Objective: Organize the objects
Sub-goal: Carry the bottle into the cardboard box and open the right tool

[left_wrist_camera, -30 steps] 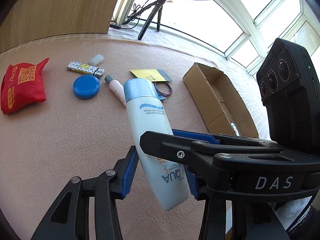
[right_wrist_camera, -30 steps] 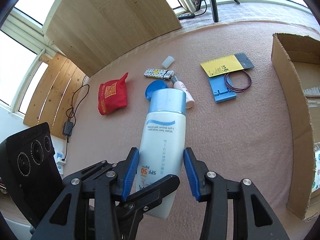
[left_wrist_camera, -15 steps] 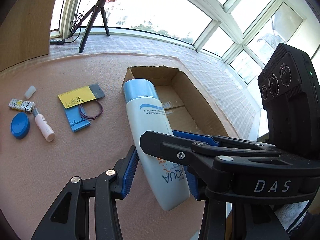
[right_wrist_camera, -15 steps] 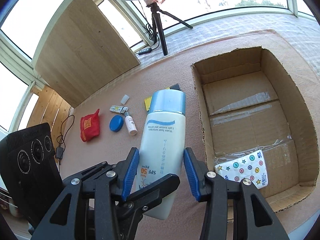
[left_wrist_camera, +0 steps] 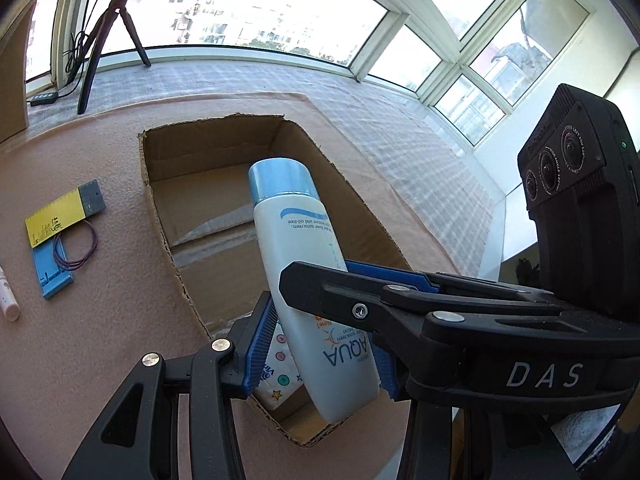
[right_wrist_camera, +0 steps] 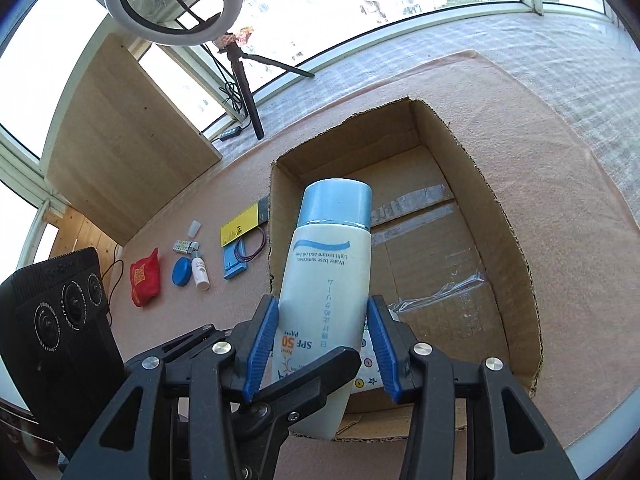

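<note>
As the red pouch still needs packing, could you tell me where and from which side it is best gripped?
Once the sunscreen bottle is released, come from above and pinch the red pouch across its middle. It looks soft, lies flat and stands apart from the blue lid, so both sides seem free.
</note>
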{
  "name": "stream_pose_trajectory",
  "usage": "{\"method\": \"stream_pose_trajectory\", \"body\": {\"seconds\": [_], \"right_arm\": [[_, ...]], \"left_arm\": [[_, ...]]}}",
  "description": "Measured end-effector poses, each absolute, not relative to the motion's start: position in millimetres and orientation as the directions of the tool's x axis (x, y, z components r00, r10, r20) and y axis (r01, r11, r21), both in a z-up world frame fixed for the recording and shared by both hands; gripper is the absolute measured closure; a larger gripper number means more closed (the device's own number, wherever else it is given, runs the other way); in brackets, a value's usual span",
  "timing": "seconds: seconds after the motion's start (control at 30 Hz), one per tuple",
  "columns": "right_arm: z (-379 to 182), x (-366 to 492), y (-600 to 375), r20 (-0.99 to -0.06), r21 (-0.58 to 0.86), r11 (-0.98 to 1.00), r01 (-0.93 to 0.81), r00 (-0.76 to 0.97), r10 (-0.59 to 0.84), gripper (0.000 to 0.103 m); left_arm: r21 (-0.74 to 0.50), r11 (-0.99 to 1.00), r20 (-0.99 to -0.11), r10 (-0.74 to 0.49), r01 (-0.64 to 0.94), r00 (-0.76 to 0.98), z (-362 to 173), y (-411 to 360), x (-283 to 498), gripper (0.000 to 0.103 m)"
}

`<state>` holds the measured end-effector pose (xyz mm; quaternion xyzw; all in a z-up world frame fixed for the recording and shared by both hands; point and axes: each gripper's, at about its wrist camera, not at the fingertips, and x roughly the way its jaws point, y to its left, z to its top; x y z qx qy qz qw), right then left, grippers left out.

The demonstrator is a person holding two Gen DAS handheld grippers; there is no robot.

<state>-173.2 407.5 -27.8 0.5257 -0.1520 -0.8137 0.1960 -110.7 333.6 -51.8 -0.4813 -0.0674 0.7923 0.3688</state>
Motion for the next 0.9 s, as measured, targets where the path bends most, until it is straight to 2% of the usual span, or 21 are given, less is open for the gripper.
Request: {"method": "stream_pose_trajectory", "body": {"seconds": [0.23, 0.27, 0.3, 0.33, 0.37, 0.53, 0.9], "right_arm": [[-28, -176, 422, -0.802, 0.439, -0.887, 0.145, -0.381, -0.459, 0.06], [-27, -176, 425, -0.802, 0.435, -0.889, 0.141, -0.39, -0.453, 0.06], [-27, -176, 426, -0.805, 0.425, -0.895, 0.135, -0.397, -0.442, 0.052], [-26, -176, 428, -0.808, 0.413, -0.902, 0.129, -0.405, -0.428, 0.043], [-24, -176, 429, -0.807, 0.404, -0.906, 0.125, -0.418, -0.417, 0.04], [-19, -173, 431, -0.799, 0.384, -0.916, 0.12, -0.453, -0.394, 0.035], [-23, -166, 410, -0.801, 0.402, -0.908, 0.121, -0.434, -0.413, 0.034]], "left_arm": [[-0.452, -0.709, -0.719, 0.649, -0.542, -0.249, -53, 356, -108, 0.055], [-0.448, -0.707, -0.722, 0.647, -0.547, -0.244, -53, 358, -108, 0.05], [-0.444, -0.709, -0.729, 0.641, -0.548, -0.24, -54, 360, -107, 0.045], [-0.44, -0.716, -0.732, 0.636, -0.543, -0.245, -53, 359, -108, 0.035], [-0.437, -0.72, -0.732, 0.633, -0.54, -0.252, -53, 358, -107, 0.032], [-0.419, -0.729, -0.736, 0.622, -0.542, -0.268, -48, 349, -104, 0.031], [-0.409, -0.771, -0.742, 0.593, -0.488, -0.313, -46, 297, -97, 0.031]]}}
